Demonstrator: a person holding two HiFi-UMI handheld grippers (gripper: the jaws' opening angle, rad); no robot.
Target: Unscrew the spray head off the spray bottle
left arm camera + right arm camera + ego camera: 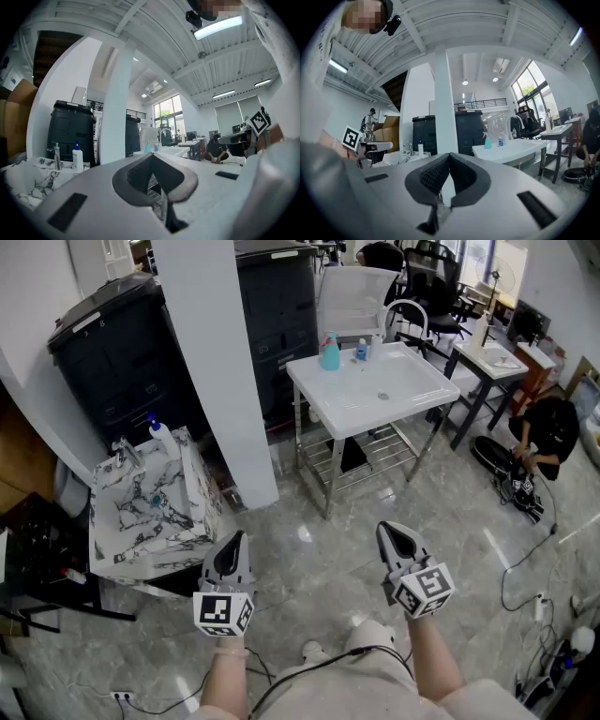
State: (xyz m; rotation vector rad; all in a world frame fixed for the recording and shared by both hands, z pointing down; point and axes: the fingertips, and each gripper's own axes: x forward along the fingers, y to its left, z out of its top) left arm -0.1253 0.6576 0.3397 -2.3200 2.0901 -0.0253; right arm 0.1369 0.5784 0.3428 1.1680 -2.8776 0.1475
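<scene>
Spray bottle (330,352): a teal one, upright at the back edge of the white sink table (412,390), spray head on. Neither tool touches it, and it stands well apart from both.
Beside it: a small blue bottle (361,350) just to its right, then the curved tap (405,315) at the back corner.
Left gripper (236,536): held low over the grey marble floor (319,568), pointing level toward the sinks. Its jaws are pressed together with nothing between them.
Right gripper (390,531): held at about the same height, near the left one. Its jaws are also closed tight, and it holds nothing.
Pillar (220,362): white and square, standing between the sink table and the marble-patterned sink (141,512).
Marble-patterned sink: off to the left, with a white bottle with a blue cap (161,435) upright at its back edge next to a small tap.
Bins (122,352): large and dark, standing behind the pillar.
Chair (352,292): pale, just behind the sink table.
Desk (492,357): to the right of the sink table, with a few small things on top that I can't make out.
Person (548,432): in dark clothes, crouched on the floor beyond the desk, over some gear.
</scene>
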